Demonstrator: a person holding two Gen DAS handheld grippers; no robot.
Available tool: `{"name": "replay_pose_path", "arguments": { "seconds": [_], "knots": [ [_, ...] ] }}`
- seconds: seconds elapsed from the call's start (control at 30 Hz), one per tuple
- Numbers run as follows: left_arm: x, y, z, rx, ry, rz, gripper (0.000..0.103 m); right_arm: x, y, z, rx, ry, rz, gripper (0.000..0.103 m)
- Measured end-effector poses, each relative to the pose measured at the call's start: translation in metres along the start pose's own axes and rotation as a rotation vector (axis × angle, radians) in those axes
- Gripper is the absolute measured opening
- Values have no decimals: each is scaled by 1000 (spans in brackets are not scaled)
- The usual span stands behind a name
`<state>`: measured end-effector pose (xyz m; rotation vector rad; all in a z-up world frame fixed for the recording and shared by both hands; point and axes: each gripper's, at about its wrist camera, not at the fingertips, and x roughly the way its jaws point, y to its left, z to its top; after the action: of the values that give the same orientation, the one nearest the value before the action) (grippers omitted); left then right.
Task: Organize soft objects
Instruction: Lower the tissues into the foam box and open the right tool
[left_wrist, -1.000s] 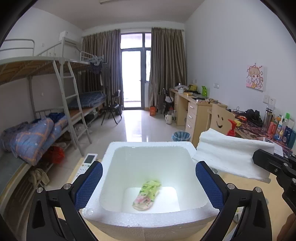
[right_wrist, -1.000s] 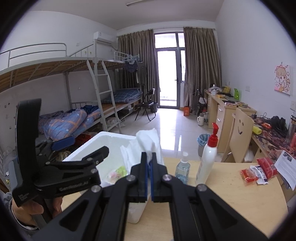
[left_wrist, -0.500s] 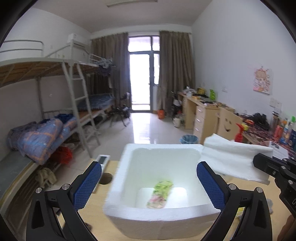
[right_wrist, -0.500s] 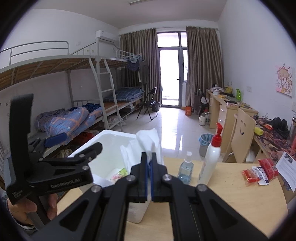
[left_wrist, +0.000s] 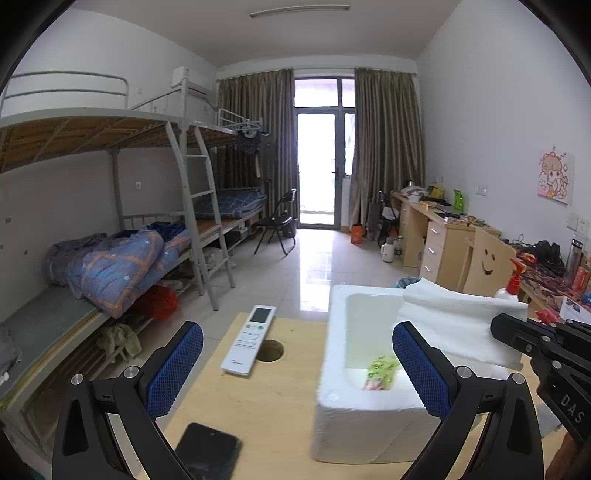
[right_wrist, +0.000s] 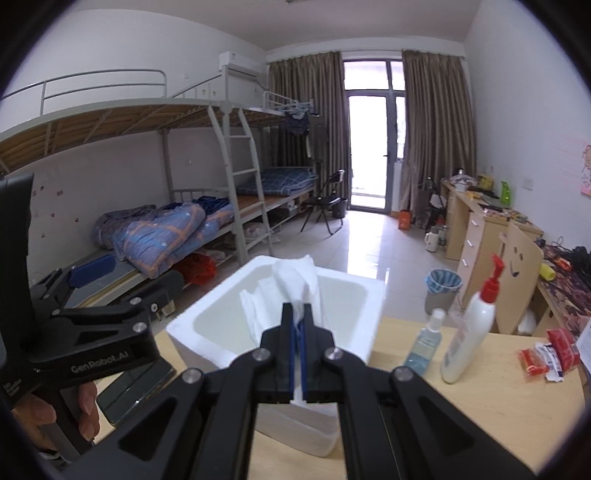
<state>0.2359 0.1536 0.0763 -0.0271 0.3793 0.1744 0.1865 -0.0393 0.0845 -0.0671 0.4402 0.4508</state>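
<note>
left gripper (left_wrist: 297, 363) jaws apart, right gripper (right_wrist: 297, 314) jaws clamped

Light wooden table (left_wrist: 280, 402) with round cable hole: white foam box (left_wrist: 354, 424), white remote control (left_wrist: 251, 341), black phone (left_wrist: 207, 458), clear blue bottle (right_wrist: 423, 343), red-capped white pump bottle (right_wrist: 469, 332), red snack packets (right_wrist: 546, 354) carried.

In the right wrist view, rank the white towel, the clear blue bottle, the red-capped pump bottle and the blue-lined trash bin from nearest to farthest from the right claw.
1. White towel: pinched in the right claw, over the foam box.
2. Clear blue bottle: on the table, to the right.
3. Red-capped pump bottle: just beyond it, further right.
4. Blue-lined trash bin: on the floor past the table.
</note>
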Motion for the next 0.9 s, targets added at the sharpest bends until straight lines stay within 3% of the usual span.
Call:
{"name": "replay_pose_path", "arguments": {
  "seconds": [0.23,0.8,0.9],
  "knots": [
    [-1,18,1,-23,0,34,103,16,12,3,-9,16,31,4],
    [7,24,2,-39,6,41,103,27,7,3,19,25,-4,5],
    [9,25,3,-43,6,46,103,32,7,4,17,35,-44,32]
  ]
}}
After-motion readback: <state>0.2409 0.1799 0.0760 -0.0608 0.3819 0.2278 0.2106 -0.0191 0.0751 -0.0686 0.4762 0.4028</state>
